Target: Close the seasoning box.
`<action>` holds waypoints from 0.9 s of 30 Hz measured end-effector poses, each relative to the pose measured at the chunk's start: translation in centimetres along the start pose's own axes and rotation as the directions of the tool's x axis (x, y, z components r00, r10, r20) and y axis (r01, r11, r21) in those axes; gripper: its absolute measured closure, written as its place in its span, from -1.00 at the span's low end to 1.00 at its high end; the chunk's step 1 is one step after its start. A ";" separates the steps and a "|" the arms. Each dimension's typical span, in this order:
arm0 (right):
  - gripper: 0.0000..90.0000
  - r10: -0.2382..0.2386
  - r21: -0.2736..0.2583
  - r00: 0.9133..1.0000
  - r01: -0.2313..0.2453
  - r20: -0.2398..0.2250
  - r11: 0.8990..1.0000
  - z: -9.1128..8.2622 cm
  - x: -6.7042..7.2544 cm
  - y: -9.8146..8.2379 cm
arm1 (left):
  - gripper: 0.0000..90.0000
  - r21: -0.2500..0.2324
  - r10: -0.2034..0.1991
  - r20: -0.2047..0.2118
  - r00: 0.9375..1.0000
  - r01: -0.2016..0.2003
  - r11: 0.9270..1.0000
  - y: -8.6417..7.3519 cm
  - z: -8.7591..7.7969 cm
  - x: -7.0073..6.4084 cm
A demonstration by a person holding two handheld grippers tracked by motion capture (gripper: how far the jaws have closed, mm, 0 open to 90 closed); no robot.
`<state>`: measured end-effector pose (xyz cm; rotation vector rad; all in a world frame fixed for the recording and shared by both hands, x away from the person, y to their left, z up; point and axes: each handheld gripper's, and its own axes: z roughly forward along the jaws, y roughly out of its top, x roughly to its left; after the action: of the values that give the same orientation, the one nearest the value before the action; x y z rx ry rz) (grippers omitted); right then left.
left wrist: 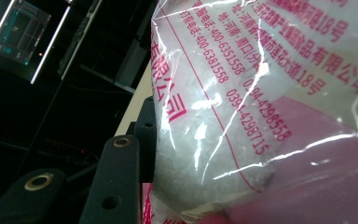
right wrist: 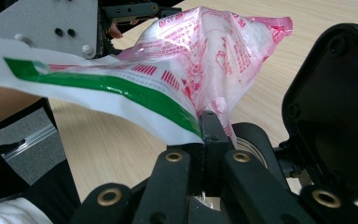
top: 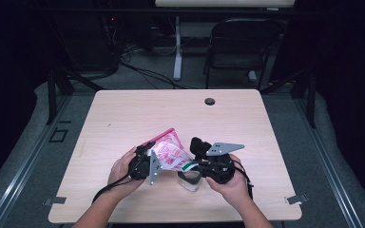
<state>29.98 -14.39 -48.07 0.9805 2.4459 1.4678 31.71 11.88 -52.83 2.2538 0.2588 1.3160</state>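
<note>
A clear plastic bag [top: 170, 151] with red print, a pink top and white contents hangs above the table [top: 123, 118] between my two grippers. My left gripper [top: 158, 161] grips its left side. In the left gripper view the bag [left wrist: 261, 93] lies against the black finger [left wrist: 121, 177], and the other finger is hidden behind it. My right gripper [right wrist: 209, 128] has its jaws pressed together on the bag's green-striped corner [right wrist: 121, 91]; in the high view this gripper [top: 195, 166] sits at the bag's lower right. A clear round container [top: 190, 181] stands on the table just under the right gripper.
A cable hole [top: 209, 101] sits near the table's far edge. A black folding chair [top: 242, 47] and a white table leg [top: 177, 47] stand behind the table. Both grippers trail cables toward the near edge.
</note>
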 end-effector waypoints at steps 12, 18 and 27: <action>1.00 0.000 0.004 1.000 0.000 0.010 1.000 -0.1 0.0 -0.2 | 0.40 0.006 0.087 -0.045 0.995 -0.086 0.996 0.5 -0.4 0.0; 1.00 -0.002 0.016 1.000 0.002 0.013 1.000 -0.1 0.0 -0.4 | 0.40 0.013 0.116 -0.044 0.992 -0.116 0.993 0.6 -0.4 0.0; 1.00 -0.005 0.019 1.000 0.004 0.008 1.000 0.1 0.2 -0.5 | 0.40 0.018 0.137 -0.054 0.989 -0.137 0.990 0.6 -0.6 0.1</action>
<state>29.64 -14.39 -48.49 0.9818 2.4597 1.4388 31.20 11.58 -52.22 2.2842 0.1351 1.4527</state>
